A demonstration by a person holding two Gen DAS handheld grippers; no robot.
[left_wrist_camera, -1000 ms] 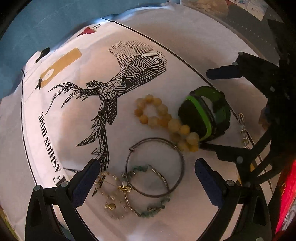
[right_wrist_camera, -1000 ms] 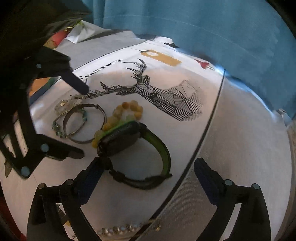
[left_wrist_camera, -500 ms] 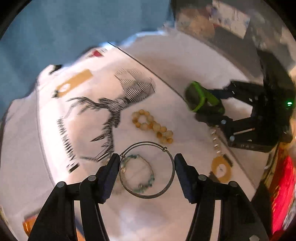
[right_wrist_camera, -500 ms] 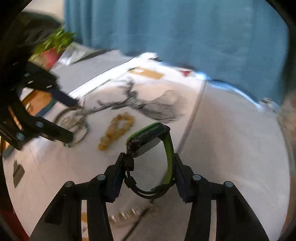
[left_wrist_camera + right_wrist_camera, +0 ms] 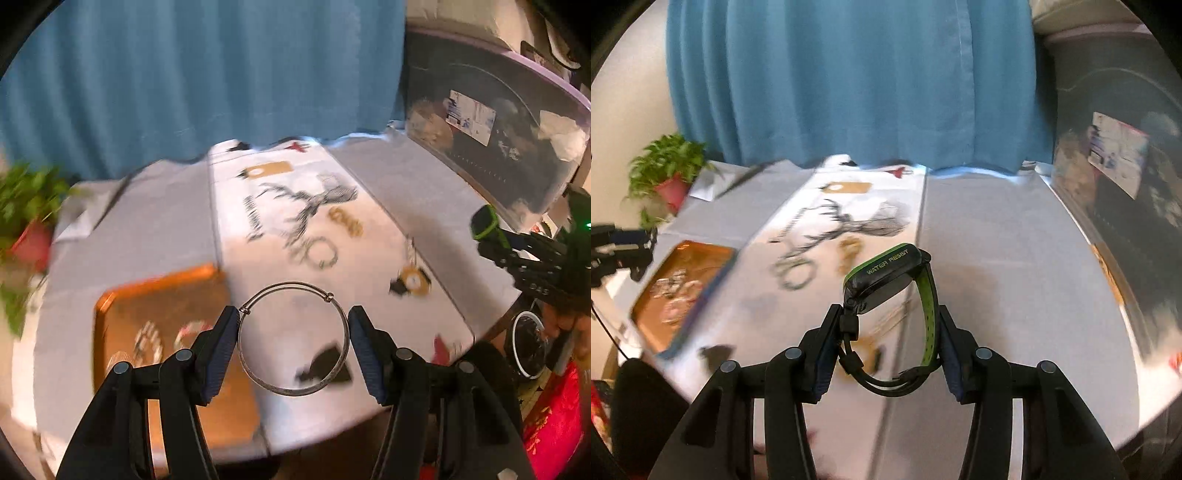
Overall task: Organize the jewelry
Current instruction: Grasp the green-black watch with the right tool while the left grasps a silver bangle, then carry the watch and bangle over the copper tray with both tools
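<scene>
Left hand-held gripper [image 5: 291, 339], lower centre of left wrist view, is pinching a thin metal bangle [image 5: 293, 392] btwn its blue pads, one pad on each side of the ring; bangle is hanging in the air above the surface [image 5: 424, 206], not touching it; right hand-held gripper [image 5: 886, 341], lower centre of right wrist view, is clamping a black-and-green watch [image 5: 886, 275] by its strap, face w/ "WATER RESIST" lettering tilting up toward upper centre; watch is also off the surface.

Beyond the bangle, at lower left, an orange tray [image 5: 110, 306] is sitting on the surface w/ a few blurred pieces inside; further up at frame centre, a beaded bracelet [image 5: 321, 253] is lying just below a deer print [image 5: 314, 206] on the cloth; amber bead bracelet [image 5: 345, 221] is lying just right of it; both blurred.

Far back, a blue curtain [image 5: 857, 81] is filling the top of both views; potted plant [image 5: 670, 166] is standing at left edge; dark storage bin [image 5: 491, 122] at upper right.
</scene>
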